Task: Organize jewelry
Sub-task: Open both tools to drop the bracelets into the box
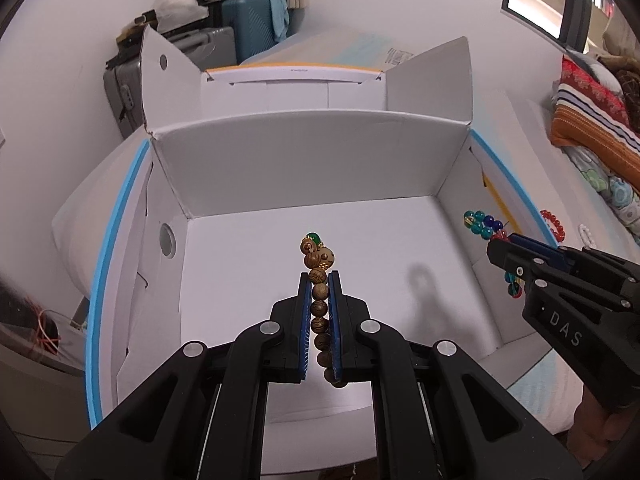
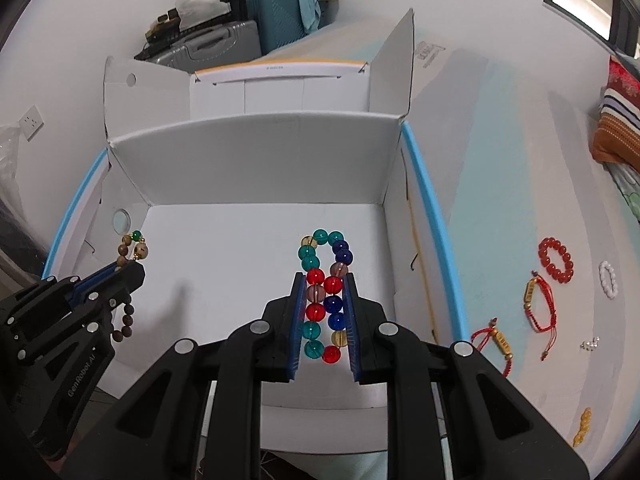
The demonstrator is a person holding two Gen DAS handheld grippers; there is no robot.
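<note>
Left wrist view has the left gripper (image 1: pixel 320 280) clamped narrow on a wooden bead bracelet (image 1: pixel 320 300), whose brown beads run up between the blue pads and end in a green bead above the fingertips. At three o'clock the right gripper (image 1: pixel 506 246) reaches in, pinching a multicoloured glass bead bracelet (image 1: pixel 482 224); in the right wrist view that gripper (image 2: pixel 324 276) is closed on the same bracelet (image 2: pixel 326 280), its red, teal, blue and amber beads folded into a double row between the pads, and the left gripper (image 2: pixel 130 270) shows at nine o'clock with the wooden beads (image 2: pixel 134 250) hanging from both sides of its tip. Both grippers point down over an open white cardboard box (image 1: pixel 312 168), flaps raised, whose floor lies bare beneath them except for their shadows. The box sits on a white and pale blue surface (image 2: pixel 500 200). At three to four o'clock of the right wrist view, outside the box, lie a red bead bracelet (image 2: pixel 556 260), a white bead bracelet (image 2: pixel 608 280), two red cord bracelets (image 2: pixel 536 300) with gold tube charms, a small silver piece (image 2: pixel 590 344), and a yellow bead piece (image 2: pixel 582 432) at five o'clock. At twelve o'clock, against the white wall, stand a teal suitcase (image 2: pixel 280 20) and a grey suitcase (image 2: pixel 208 44) piled with clutter; a striped cushion (image 2: pixel 620 120) lies at two o'clock.
</note>
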